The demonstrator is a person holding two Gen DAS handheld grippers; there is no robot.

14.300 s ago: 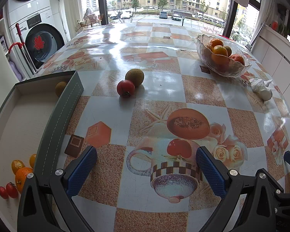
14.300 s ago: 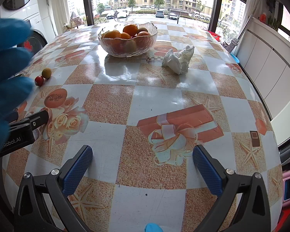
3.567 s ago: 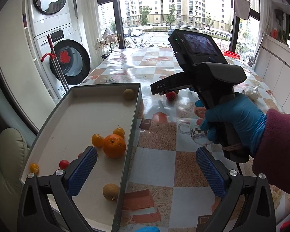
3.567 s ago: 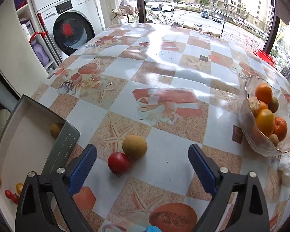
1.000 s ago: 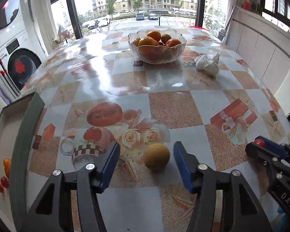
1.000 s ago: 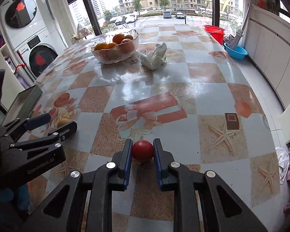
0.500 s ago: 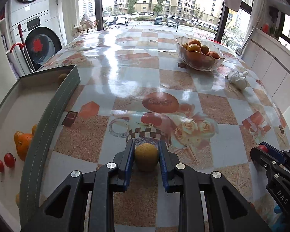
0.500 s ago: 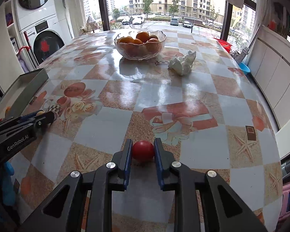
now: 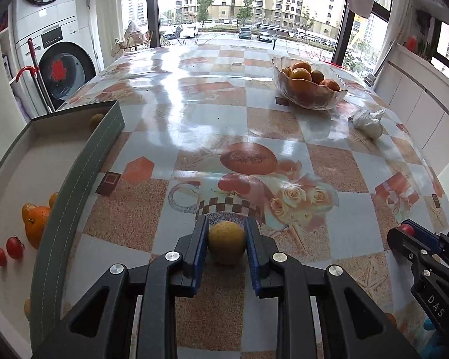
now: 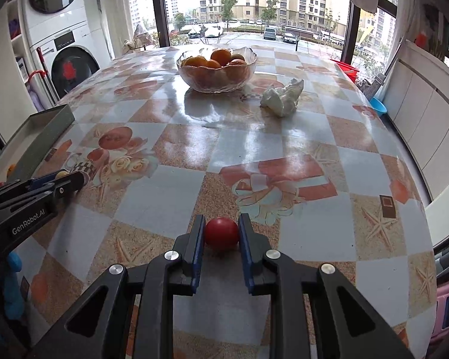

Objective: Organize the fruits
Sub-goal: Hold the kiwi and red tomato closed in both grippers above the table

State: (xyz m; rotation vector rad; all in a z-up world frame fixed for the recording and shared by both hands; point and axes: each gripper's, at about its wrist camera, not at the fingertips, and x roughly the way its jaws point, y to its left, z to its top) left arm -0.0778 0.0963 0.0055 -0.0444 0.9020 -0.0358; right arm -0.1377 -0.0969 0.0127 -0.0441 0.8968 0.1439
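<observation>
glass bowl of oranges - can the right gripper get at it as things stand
Probably not yet. The right gripper is shut on the red tomato, so its jaws are occupied. The path itself looks free: only bare tablecloth lies between it and the glass bowl; the crumpled tissue sits off to the side.

Round yellow-brown fruit (image 9: pixel 226 241) on the table, red tomato (image 10: pixel 221 232) — well apart, both upright.

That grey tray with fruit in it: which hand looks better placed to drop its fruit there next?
Left, probably. The left claw holds the yellow fruit beside the grey tray; the right claw with its red tomato is farther away.
</observation>
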